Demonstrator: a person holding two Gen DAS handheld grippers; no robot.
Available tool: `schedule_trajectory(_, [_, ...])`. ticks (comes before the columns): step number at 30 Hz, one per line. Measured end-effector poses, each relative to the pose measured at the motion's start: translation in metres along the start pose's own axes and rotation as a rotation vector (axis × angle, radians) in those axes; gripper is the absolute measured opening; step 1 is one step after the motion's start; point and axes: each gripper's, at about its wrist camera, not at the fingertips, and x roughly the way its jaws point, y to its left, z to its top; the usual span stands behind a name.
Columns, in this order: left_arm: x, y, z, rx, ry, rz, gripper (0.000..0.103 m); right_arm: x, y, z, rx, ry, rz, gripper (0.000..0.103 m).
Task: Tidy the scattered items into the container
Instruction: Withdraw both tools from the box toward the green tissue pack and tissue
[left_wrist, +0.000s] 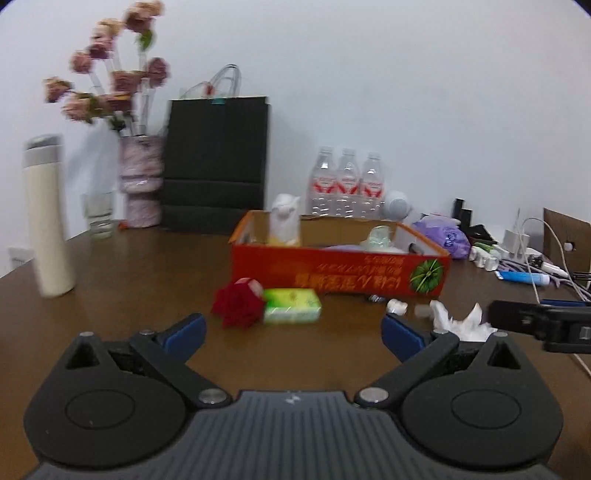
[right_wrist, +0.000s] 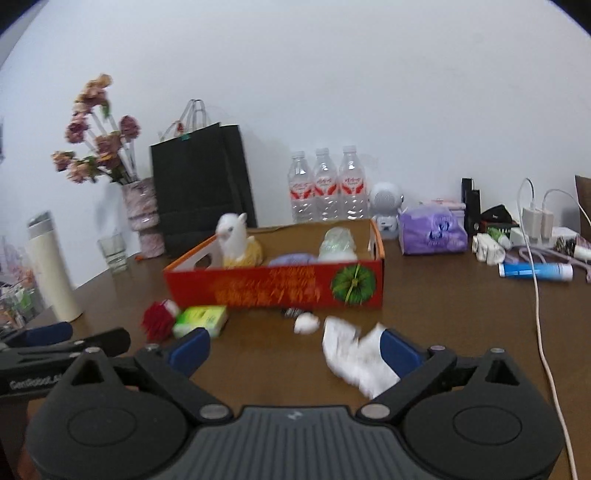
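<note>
A red cardboard box (left_wrist: 332, 271) (right_wrist: 273, 286) stands on the brown table and holds a white alpaca toy (right_wrist: 234, 242) and wrapped items. In front of it lie a red pompom (left_wrist: 238, 304) (right_wrist: 159, 319), a green tissue pack (left_wrist: 292, 305) (right_wrist: 201, 320), a small white ball (left_wrist: 396, 306) (right_wrist: 306, 323) and crumpled white paper (left_wrist: 460, 323) (right_wrist: 356, 360). My left gripper (left_wrist: 293, 334) is open and empty, short of the pompom and tissue pack. My right gripper (right_wrist: 295, 352) is open, with the paper beside its right finger.
A white flask (left_wrist: 48, 216), a glass (left_wrist: 99, 216), a flower vase (left_wrist: 142, 181), a black bag (left_wrist: 216, 162) and three water bottles (left_wrist: 347, 184) stand behind. A purple pack (right_wrist: 432, 230), chargers, cables (right_wrist: 543, 332) and a blue tube (right_wrist: 535, 272) clutter the right.
</note>
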Motion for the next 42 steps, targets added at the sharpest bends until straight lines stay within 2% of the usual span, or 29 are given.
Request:
schedule_trajectory(3, [-0.030, 0.004, -0.026, -0.037, -0.009, 0.025, 0.103, -0.029, 0.004, -0.024, -0.064, -0.030, -0.004, 0.099])
schedule_trajectory(7, [-0.064, 0.009, -0.054, -0.050, 0.010, 0.033, 0.103, -0.059, 0.002, -0.053, -0.031, -0.028, -0.031, 0.099])
schedule_trajectory(10, [-0.083, 0.008, -0.065, -0.034, -0.027, 0.039, 0.103, -0.076, 0.003, -0.074, -0.039, -0.035, -0.035, 0.099])
schedule_trajectory(14, [-0.085, 0.002, -0.067, 0.002, -0.025, 0.024, 0.103, -0.083, 0.006, -0.090, -0.046, -0.022, -0.018, 0.099])
schedule_trajectory(19, [-0.071, 0.001, -0.057, 0.010, -0.001, 0.029, 0.103, -0.074, 0.006, -0.084, -0.017, -0.012, -0.028, 0.099])
schedule_trajectory(24, [-0.041, 0.004, -0.023, 0.002, 0.026, 0.003, 0.103, -0.049, -0.005, -0.064, -0.066, 0.036, -0.133, 0.099])
schedule_trajectory(29, [0.010, 0.000, 0.005, 0.006, 0.058, -0.044, 0.103, -0.004, -0.030, -0.028, -0.089, 0.110, -0.178, 0.099])
schedule_trajectory(33, [0.054, -0.011, 0.014, -0.011, 0.090, -0.070, 0.093, 0.032, -0.046, -0.013, -0.072, 0.149, -0.147, 0.098])
schedule_trajectory(36, [0.090, -0.021, 0.018, 0.005, 0.148, -0.089, 0.084, 0.057, -0.053, -0.008, -0.062, 0.192, -0.105, 0.089])
schedule_trajectory(38, [0.113, -0.026, 0.020, 0.032, 0.164, -0.070, 0.084, 0.071, -0.054, -0.005, -0.063, 0.201, -0.092, 0.087])
schedule_trajectory(42, [0.151, -0.029, 0.021, 0.068, 0.175, 0.012, 0.095, 0.092, -0.053, 0.001, -0.068, 0.200, -0.057, 0.083])
